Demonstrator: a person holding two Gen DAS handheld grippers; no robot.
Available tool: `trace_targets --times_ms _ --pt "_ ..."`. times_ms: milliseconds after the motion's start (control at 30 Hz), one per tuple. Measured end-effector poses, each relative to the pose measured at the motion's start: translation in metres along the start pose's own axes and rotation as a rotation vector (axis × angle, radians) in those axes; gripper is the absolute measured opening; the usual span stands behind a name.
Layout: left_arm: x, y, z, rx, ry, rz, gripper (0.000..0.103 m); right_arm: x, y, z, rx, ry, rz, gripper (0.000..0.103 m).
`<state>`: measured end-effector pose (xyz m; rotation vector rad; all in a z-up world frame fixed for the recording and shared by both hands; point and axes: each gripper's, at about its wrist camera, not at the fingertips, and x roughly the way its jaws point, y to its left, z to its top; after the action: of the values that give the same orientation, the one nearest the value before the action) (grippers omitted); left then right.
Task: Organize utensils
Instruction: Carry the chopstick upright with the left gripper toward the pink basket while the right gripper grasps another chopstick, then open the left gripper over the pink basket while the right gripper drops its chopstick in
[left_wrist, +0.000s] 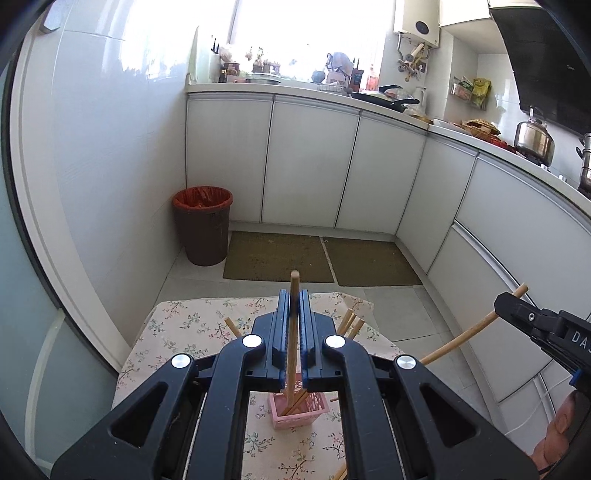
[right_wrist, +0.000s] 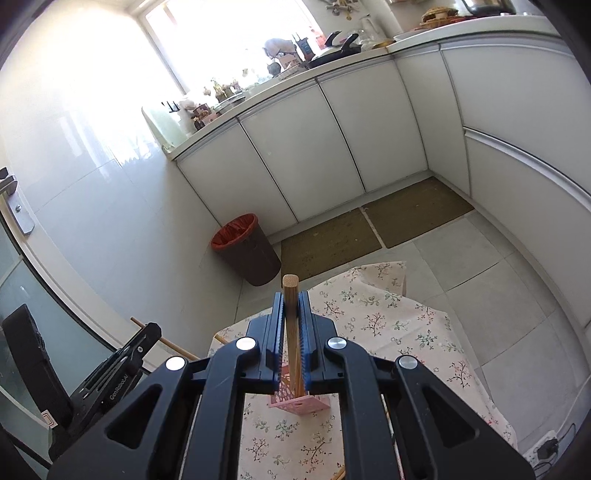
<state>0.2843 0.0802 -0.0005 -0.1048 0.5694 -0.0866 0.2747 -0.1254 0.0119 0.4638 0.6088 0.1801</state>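
Note:
My left gripper (left_wrist: 294, 300) is shut on a wooden chopstick (left_wrist: 294, 280) that stands nearly upright between its jaws. Its lower end hangs over the pink slotted holder (left_wrist: 300, 412) on the floral tablecloth (left_wrist: 192, 325), and the holder has other chopsticks in it. My right gripper (right_wrist: 290, 300) is shut on a second chopstick (right_wrist: 290, 282), held above the same pink holder (right_wrist: 301, 405). In the left wrist view the right gripper (left_wrist: 511, 301) shows at the right, gripping its slanted stick. The left gripper (right_wrist: 149, 330) appears at the lower left of the right wrist view. Loose chopsticks (left_wrist: 351, 325) lie further back on the cloth.
The small table's far edge (right_wrist: 388, 266) drops to a tiled floor with two green mats (left_wrist: 277, 256). A brown bin with a red liner (left_wrist: 203, 225) stands in the corner. White cabinets (left_wrist: 310, 162) and a cluttered counter run behind and to the right.

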Motion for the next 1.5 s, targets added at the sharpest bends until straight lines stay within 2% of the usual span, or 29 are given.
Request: trace_targets --times_ms 33,67,100,167,267,500,733,833,933,1067,1133,1300,1400,1500 --pt "0.005 0.001 -0.002 -0.003 0.008 -0.011 0.005 0.004 0.001 0.000 -0.007 0.001 -0.001 0.008" --pt "0.010 0.002 -0.005 -0.007 0.016 -0.016 0.011 0.008 0.001 -0.001 -0.013 0.004 -0.003 0.008" --pt "0.015 0.003 -0.009 -0.006 0.031 -0.017 0.032 0.012 0.002 -0.002 -0.017 0.009 -0.006 0.008" --pt "0.019 0.003 -0.014 0.000 0.042 -0.007 0.060 0.019 0.003 -0.005 -0.021 0.020 -0.007 0.008" --pt "0.010 0.006 -0.013 0.001 0.009 0.008 0.057 0.027 0.005 -0.008 -0.022 0.027 -0.009 0.008" --pt "-0.027 0.032 -0.004 -0.134 -0.085 0.039 0.058 0.041 0.017 -0.013 -0.044 0.044 -0.010 0.008" --pt "-0.031 0.048 -0.008 -0.182 -0.068 0.047 0.060 0.062 0.030 -0.023 -0.074 0.060 -0.021 0.008" --pt "-0.028 0.052 -0.009 -0.180 -0.061 0.060 0.067 0.074 0.035 -0.032 -0.103 0.070 -0.020 0.008" --pt "-0.023 0.053 -0.012 -0.170 -0.055 0.091 0.068 0.082 0.041 -0.040 -0.149 0.081 -0.033 0.012" --pt "-0.019 0.057 -0.016 -0.176 -0.033 0.094 0.068 0.073 0.042 -0.043 -0.175 0.054 -0.068 0.021" --pt "-0.021 0.056 -0.017 -0.168 -0.033 0.101 0.070 0.065 0.043 -0.043 -0.191 0.036 -0.085 0.028" --pt "-0.029 0.044 -0.020 -0.124 -0.050 0.123 0.081 0.039 0.041 -0.048 -0.243 -0.032 -0.166 0.048" --pt "-0.031 0.034 -0.023 -0.096 -0.052 0.130 0.082 0.026 0.039 -0.051 -0.266 -0.061 -0.197 0.053" --pt "-0.034 0.025 -0.026 -0.074 -0.052 0.131 0.086 0.014 0.035 -0.054 -0.263 -0.089 -0.199 0.062"
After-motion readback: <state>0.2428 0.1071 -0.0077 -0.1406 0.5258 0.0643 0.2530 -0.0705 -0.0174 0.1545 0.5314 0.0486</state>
